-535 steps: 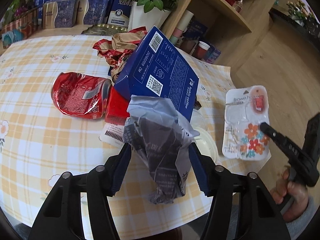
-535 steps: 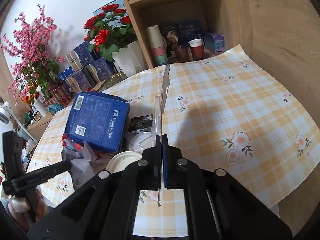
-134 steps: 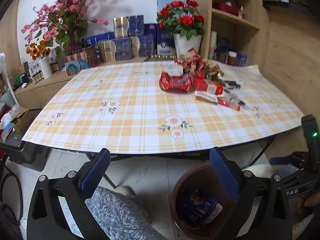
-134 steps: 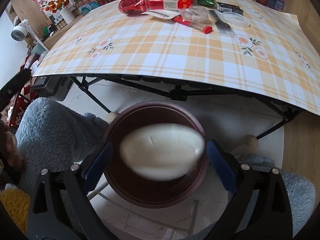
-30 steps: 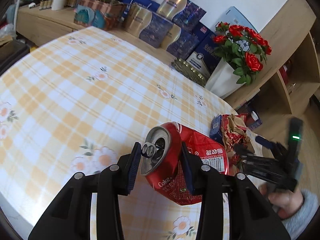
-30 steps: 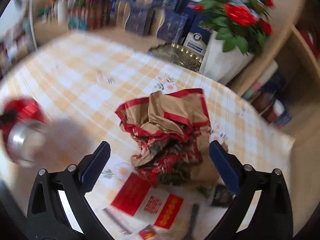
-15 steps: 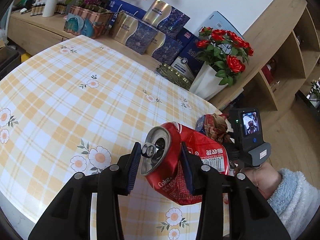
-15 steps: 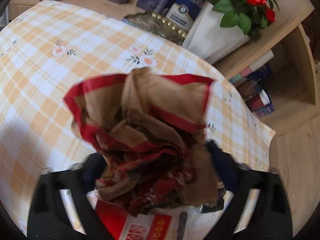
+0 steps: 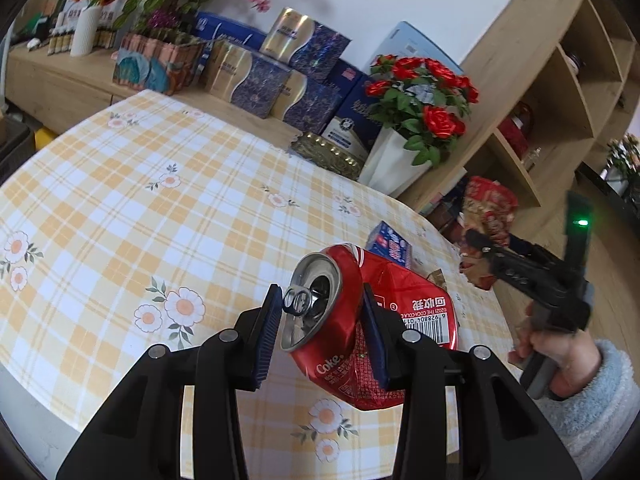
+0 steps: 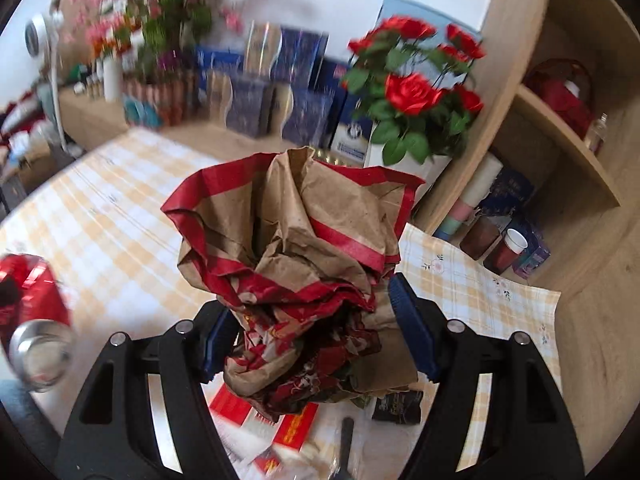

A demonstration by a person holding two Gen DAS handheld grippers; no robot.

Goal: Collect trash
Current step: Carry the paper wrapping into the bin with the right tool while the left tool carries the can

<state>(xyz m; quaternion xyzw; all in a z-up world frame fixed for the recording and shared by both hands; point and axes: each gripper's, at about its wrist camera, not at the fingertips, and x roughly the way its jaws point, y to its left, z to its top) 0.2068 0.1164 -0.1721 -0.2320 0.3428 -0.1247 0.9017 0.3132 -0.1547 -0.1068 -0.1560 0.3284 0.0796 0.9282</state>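
A crushed red cola can hangs above the checked tablecloth, its open top towards the camera, with my left gripper shut on it. The can also shows blurred at the left edge of the right wrist view. A crumpled brown and red paper bag fills the space between the fingers of my right gripper, whose jaws are closing on it; both blue pads press its sides and it is off the table. In the left wrist view the right gripper holds that paper bag at the right, a hand in a fluffy sleeve behind it.
Below the bag lie flat red packets, a black sachet and a dark stick-like item. A small blue box lies behind the can. A white vase of red roses, gift boxes and a wooden shelf stand behind the table.
The right gripper's jaws came in around the paper bag and lifted it off the table. The left gripper rose a little with the can still in it.
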